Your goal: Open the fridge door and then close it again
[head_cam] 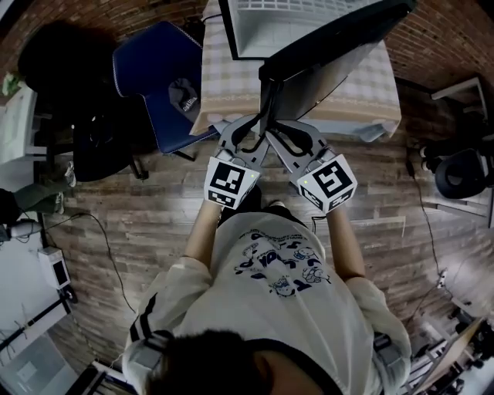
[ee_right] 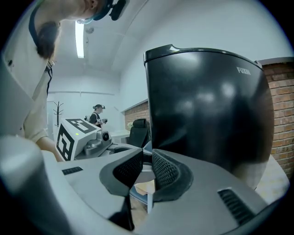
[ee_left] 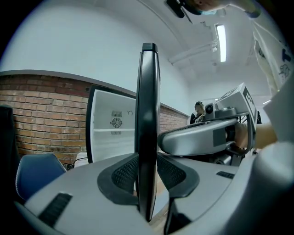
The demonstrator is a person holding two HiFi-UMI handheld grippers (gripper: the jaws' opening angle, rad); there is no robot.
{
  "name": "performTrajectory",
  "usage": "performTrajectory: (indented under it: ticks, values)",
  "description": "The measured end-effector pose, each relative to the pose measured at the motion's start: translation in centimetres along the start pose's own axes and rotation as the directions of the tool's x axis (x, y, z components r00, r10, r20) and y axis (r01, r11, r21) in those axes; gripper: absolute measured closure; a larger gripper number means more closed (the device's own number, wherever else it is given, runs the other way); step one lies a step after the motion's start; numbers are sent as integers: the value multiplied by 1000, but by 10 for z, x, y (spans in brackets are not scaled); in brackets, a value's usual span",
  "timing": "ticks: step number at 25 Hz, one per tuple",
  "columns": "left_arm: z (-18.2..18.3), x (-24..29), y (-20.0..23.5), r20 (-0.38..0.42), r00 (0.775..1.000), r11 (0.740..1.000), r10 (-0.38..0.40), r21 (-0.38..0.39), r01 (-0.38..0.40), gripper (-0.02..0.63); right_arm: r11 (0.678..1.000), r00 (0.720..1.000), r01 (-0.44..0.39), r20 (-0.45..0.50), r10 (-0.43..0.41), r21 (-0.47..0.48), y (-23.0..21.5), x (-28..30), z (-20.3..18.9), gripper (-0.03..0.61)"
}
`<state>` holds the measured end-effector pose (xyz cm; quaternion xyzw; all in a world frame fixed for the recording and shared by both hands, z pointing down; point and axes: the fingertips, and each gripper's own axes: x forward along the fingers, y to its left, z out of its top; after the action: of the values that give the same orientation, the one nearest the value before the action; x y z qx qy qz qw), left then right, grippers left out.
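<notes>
A small fridge stands open on a table with a checked cloth, its white inside showing. Its black door is swung out toward me. My left gripper looks along the door's free edge, which stands between its pads; my left gripper is shut on that edge. My right gripper meets the same edge from the other side. In the right gripper view the door's glossy outer face fills the right. A narrow gap shows between my right gripper's pads, and whether they pinch the edge is unclear.
A blue chair stands left of the table, beside dark bags on the wooden floor. Office chairs and cables sit at the right. Shelves and boxes line the left side. A person stands far off in the room.
</notes>
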<state>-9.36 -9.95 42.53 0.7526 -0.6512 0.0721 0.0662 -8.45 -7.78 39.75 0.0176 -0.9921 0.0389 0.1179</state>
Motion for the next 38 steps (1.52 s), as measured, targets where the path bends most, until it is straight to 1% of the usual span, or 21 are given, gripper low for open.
performTrajectory:
  ticks: [7, 16, 20, 29, 38]
  values:
    - [2, 10, 51, -1, 1000, 1000, -4, -10, 4, 485, 1000, 1000, 6, 4, -6, 26, -12, 49, 12, 502]
    - [6, 24, 102, 2, 999, 999, -35, -15, 35, 471, 998, 999, 43, 13, -44, 46, -32, 92, 24, 502]
    - [8, 34, 124, 1, 999, 999, -47, -17, 47, 469, 996, 997, 74, 16, -75, 59, -46, 107, 27, 502]
    - [11, 58, 167, -2, 998, 997, -65, -32, 65, 468, 980, 983, 176, 31, -180, 98, -82, 131, 36, 502]
    - [18, 82, 209, -2, 996, 996, -86, -1, 86, 468, 971, 975, 223, 7, -224, 89, -103, 154, 38, 502]
